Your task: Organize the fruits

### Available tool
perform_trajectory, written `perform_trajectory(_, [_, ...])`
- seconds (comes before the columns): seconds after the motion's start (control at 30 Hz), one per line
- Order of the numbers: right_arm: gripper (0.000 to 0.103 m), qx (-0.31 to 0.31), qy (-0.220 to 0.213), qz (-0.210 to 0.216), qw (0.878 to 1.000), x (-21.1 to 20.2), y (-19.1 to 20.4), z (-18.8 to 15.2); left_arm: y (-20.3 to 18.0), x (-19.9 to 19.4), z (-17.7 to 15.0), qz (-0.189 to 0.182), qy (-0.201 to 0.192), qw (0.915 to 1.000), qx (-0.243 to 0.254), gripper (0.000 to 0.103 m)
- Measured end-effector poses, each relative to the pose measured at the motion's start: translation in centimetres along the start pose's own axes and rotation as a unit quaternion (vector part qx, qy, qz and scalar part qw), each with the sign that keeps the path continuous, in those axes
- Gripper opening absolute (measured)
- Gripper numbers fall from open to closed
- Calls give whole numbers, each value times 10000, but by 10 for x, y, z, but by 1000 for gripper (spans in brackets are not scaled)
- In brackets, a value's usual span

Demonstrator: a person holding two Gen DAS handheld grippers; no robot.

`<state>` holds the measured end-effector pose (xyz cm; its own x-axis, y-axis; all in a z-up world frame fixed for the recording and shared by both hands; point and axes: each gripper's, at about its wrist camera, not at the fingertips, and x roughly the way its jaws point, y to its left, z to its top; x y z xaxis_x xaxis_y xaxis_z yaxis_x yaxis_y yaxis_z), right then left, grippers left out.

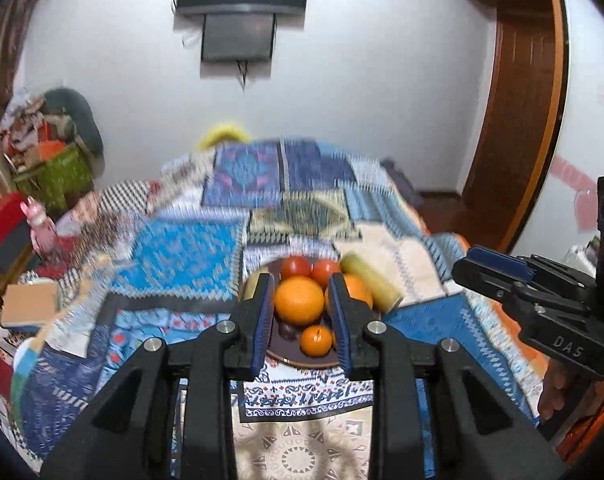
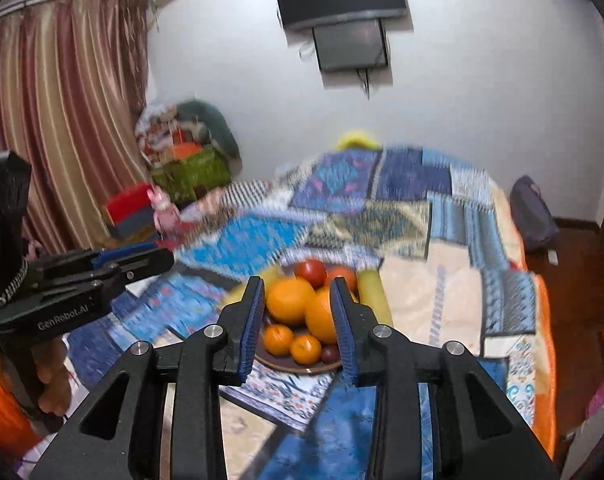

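Note:
A dark brown plate (image 1: 292, 358) (image 2: 302, 367) of fruit lies on the patchwork quilt. It holds large oranges (image 1: 299, 300) (image 2: 290, 300), small tangerines (image 1: 316, 340) (image 2: 306, 348), red tomatoes (image 1: 296, 266) (image 2: 310, 272), a dark plum (image 1: 287, 330) (image 2: 329, 354) and a yellow-green banana (image 1: 368, 280) (image 2: 376, 296). My left gripper (image 1: 302, 316) is open and empty, held above and short of the plate. My right gripper (image 2: 298, 316) is open and empty, likewise above the plate. Each gripper shows from the side in the other's view, the right one (image 1: 498, 266) and the left one (image 2: 134, 258).
The quilt (image 1: 174, 256) (image 2: 434, 280) covers a bed. A yellow object (image 1: 222, 134) lies at its far end. Boxes, toys and a green bag (image 2: 190, 172) pile at the left by the curtain. A wooden door (image 1: 514, 100) stands at the right.

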<state>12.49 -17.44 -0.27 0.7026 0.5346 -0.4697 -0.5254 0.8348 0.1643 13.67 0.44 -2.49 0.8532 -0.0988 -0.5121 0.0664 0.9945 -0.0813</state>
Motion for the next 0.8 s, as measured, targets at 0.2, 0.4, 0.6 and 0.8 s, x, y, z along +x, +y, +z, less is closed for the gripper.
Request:
perform_trajectory(0.2, [47,-219,-774,-133,9967,-56,32,14,-2,-60,11,-37,-675,9977,-15,43])
perform_trajectory(0.4, [67,-320,-1213,-345,9915,-85,52,19,-9,-106,10,55,-1265,9919,64,63])
perform_trajectory(0.6, [88,-374,-1416,-500,9880,-94,64,17,-13,-135,5,131,-1654,9861,129,94])
perform_trajectory(0.8, [103,-312,-1597,-619,9847,-100,67,15,-12,-149,2,261,-1877,9818,82,103])
